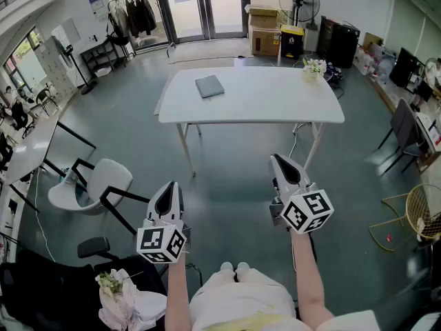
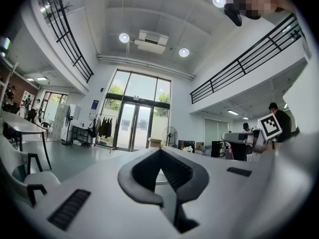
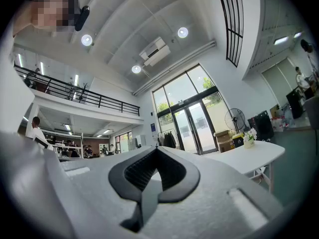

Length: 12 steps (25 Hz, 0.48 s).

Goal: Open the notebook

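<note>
1. The left gripper (image 1: 168,187) and right gripper (image 1: 277,160) hang above the floor, each with its jaws closed together and gripping nothing.
2. A white chair (image 1: 103,179) stands to their left.
3. Beyond, the grey notebook (image 1: 209,86) lies closed on the white table (image 1: 275,98), well apart from both grippers.
4. Flowers (image 1: 315,66) sit at the table's far right corner.

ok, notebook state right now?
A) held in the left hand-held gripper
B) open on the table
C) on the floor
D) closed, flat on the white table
D: the grey notebook lies closed on the white table, with nothing touching it.
</note>
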### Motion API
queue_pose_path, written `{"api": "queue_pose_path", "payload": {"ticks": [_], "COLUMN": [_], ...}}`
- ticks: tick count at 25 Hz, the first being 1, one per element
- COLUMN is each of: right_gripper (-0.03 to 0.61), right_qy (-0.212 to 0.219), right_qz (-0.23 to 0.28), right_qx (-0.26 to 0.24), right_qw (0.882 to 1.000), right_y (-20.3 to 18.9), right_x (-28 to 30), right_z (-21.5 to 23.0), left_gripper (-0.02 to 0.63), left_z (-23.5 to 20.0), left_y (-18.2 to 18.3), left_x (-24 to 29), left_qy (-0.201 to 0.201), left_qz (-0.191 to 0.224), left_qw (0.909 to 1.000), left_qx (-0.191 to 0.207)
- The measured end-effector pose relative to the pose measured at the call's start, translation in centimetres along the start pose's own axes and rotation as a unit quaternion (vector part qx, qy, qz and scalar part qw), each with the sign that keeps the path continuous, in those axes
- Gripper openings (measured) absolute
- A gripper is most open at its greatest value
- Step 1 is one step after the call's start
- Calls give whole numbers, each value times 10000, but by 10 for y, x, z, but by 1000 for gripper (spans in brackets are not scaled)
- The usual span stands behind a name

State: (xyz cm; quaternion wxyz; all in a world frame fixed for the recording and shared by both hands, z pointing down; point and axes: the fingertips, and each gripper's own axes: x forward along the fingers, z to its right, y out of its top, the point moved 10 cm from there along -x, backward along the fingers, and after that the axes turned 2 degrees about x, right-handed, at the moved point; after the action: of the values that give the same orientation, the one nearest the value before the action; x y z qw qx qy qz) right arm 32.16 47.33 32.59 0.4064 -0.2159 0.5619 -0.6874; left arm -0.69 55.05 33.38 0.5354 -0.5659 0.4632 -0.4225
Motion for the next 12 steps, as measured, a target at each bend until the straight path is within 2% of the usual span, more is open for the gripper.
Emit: {"api": "queue_pose_path", "payload": {"ticks": [6,12], "right_gripper": [5,5], "right_qy": [-44,10], "right_qz": [-35,-54], "right_qx": [-21,286], "right_qw": [10000,9996], "right_y": [-4,-8], "right_x": [3,8], "right_z": [9,26], "left_gripper": [0,0], "left_z": [-1,5], "left_y": [-4,-7], "left_x": [5,14], "left_qy": [65,102], "left_qz": [-28,-41], "left_qw": [10000,9999], "left_qx": [-21,-70]}}
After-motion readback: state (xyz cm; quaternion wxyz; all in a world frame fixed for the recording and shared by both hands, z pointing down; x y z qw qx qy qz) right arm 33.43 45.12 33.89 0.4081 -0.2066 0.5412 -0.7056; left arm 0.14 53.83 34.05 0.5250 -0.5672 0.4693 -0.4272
